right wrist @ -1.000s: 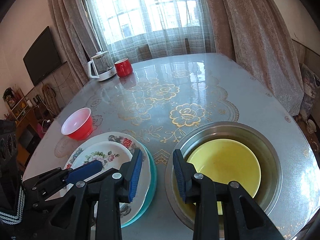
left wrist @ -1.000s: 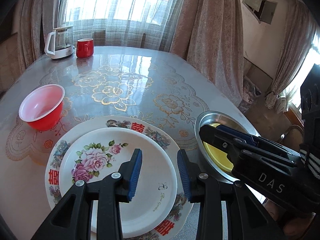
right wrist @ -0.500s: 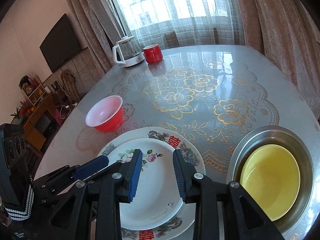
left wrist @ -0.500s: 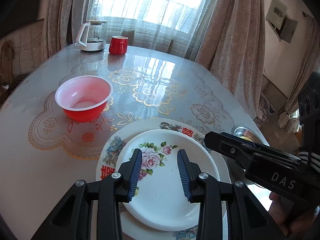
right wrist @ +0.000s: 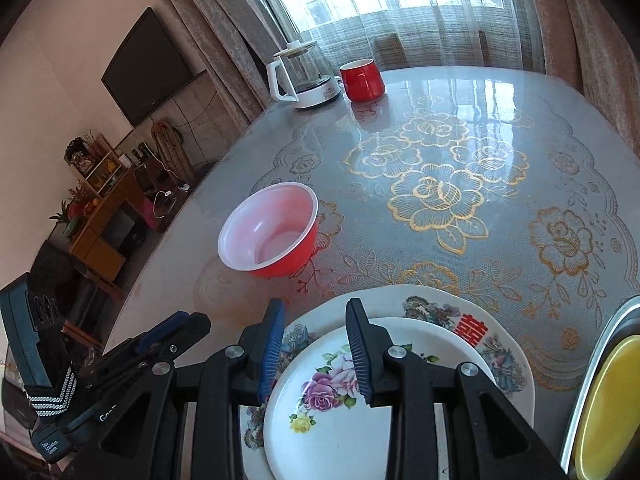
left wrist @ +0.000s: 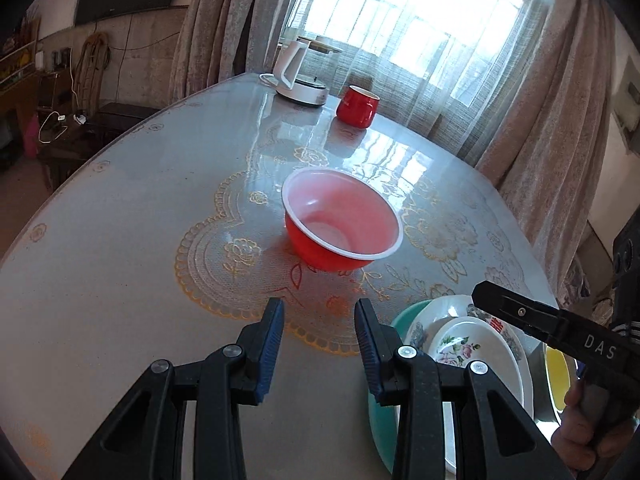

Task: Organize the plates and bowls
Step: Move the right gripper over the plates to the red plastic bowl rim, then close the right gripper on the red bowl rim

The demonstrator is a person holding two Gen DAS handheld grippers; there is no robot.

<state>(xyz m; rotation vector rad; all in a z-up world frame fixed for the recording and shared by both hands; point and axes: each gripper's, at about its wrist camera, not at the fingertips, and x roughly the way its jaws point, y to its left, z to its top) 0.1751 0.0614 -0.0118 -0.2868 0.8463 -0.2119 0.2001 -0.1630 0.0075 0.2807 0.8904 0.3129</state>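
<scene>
Bright daylight from window (left wrist: 420, 36); glare on table (right wrist: 472, 92); fisheye-bent edges; dark corners.

A red bowl (left wrist: 342, 226) with a white inside stands upright and empty on the surface. Near it, a small rose-patterned plate (right wrist: 340, 412) lies stacked on a larger patterned plate (right wrist: 460, 312). A yellow bowl (right wrist: 608, 404) sits nested in a steel bowl (right wrist: 592, 360).

We see bare tabletop (left wrist: 120, 264) between the left claw (left wrist: 318, 344) and the red bowl (left wrist: 342, 226); nothing blocks that approach. The plate stack (right wrist: 420, 360) crowds the right side, with the right claw (right wrist: 314, 344) over it. Kettle (right wrist: 304, 76) and mug (right wrist: 362, 80) stand well apart at the far edge.
</scene>
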